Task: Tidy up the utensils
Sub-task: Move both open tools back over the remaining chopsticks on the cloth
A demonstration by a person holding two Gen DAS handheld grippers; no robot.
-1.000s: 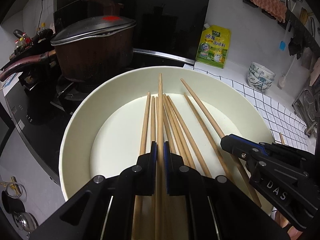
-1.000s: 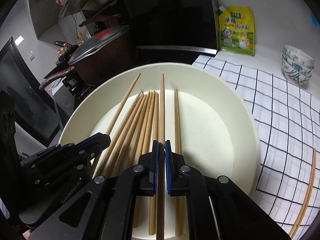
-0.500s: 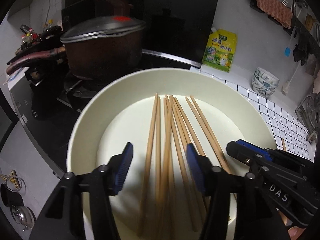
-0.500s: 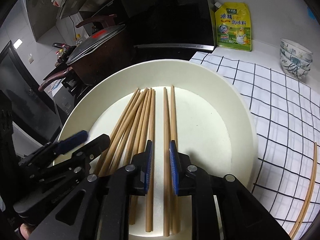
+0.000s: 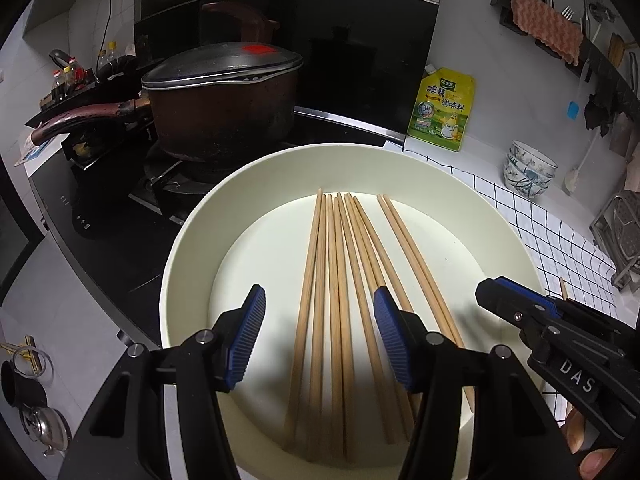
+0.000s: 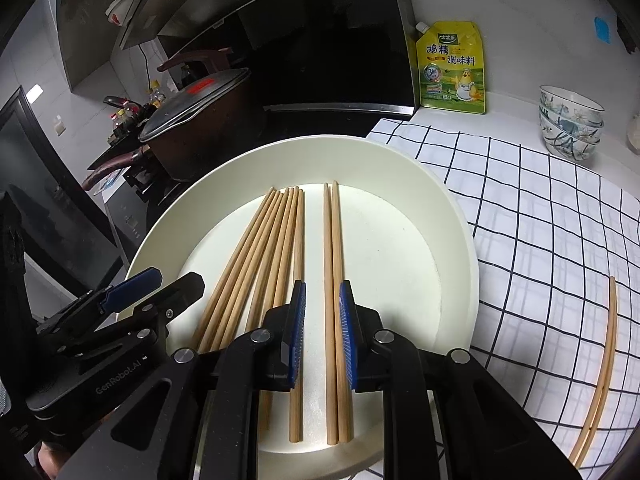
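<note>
**Around the edges: stove, seasoning and stacked bowls**

Upper left of the left wrist view, there's a dark brown pot sitting on the black stove, a grey lid with a red mark on top of it. Its worn handle pokes off to the left. Behind it, small bottles crowd the far corner. Over to the upper right, a yellow seasoning pouch leans against the white wall. Further right, patterned bowls stand stacked on the counter. A black-and-white checked cloth spreads across the right wrist view's right half. High on the wall, an orange rag hangs from a dark rail.
</note>
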